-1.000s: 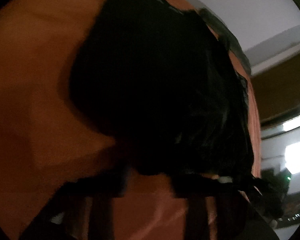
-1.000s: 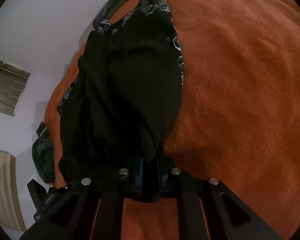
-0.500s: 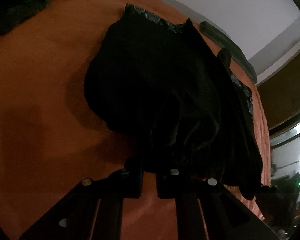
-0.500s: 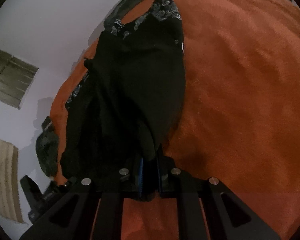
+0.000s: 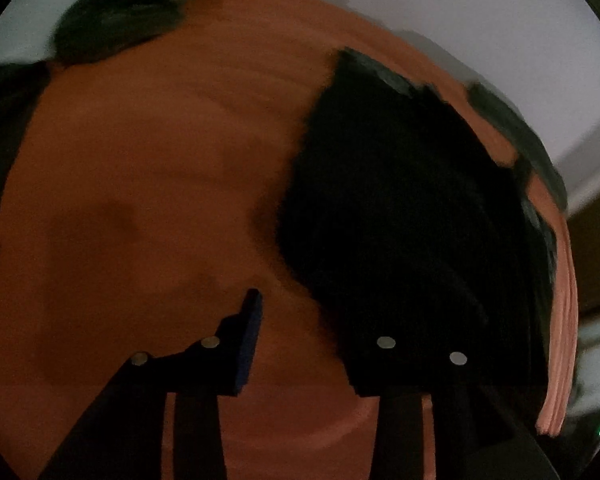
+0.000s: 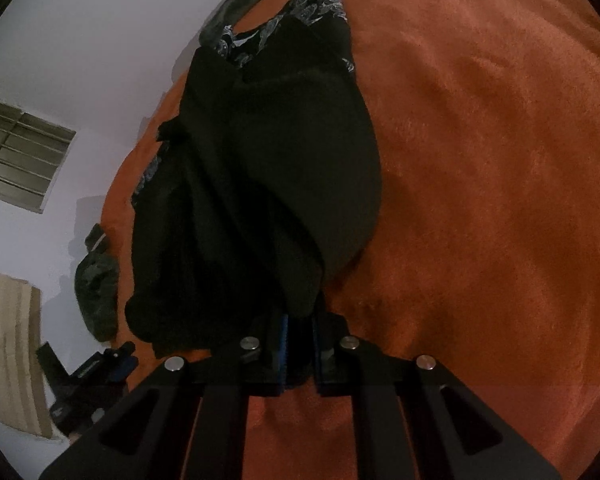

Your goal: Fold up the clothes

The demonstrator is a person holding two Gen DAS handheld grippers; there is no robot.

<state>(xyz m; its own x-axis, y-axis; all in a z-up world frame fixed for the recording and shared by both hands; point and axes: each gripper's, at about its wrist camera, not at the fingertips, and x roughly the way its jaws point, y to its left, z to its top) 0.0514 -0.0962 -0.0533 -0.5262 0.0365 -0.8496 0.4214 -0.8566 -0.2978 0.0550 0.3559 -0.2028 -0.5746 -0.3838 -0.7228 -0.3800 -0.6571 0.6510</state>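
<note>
**Q:** What does the garment look like?

**A:** A black garment (image 6: pixel 260 184) lies bunched on an orange blanket (image 6: pixel 480 200). Its far end shows a lining or trim printed with pale swirls. In the left wrist view the same garment (image 5: pixel 400 216) appears as a dark, blurred mass on the right of the blanket (image 5: pixel 160 180).

**Q:** Where does it lie relative to the jaws?

**A:** The right gripper (image 6: pixel 300 354) has its jaws pressed together on a gathered fold at the near end of the garment; the cloth rises out of the pinch and spreads away from it. The left gripper (image 5: pixel 312 332) has its jaws spread and opening. Bare blanket shows between them. The garment lies just beyond and over the right-hand finger in that view; whether it touches that finger cannot be told in the dark.

**Q:** What differs from the earlier frames?

**A:** Half a second ago the left jaws stood nearly together at the garment's near edge; now they are apart and the cloth sits off to the right. The right gripper's pinch is unchanged.

**Q:** What else appears?

**A:** Dark clothes (image 5: pixel 128 8) lie at the blanket's far edge, and a barred window (image 6: pixel 20 156) is set in the pale wall.
</note>
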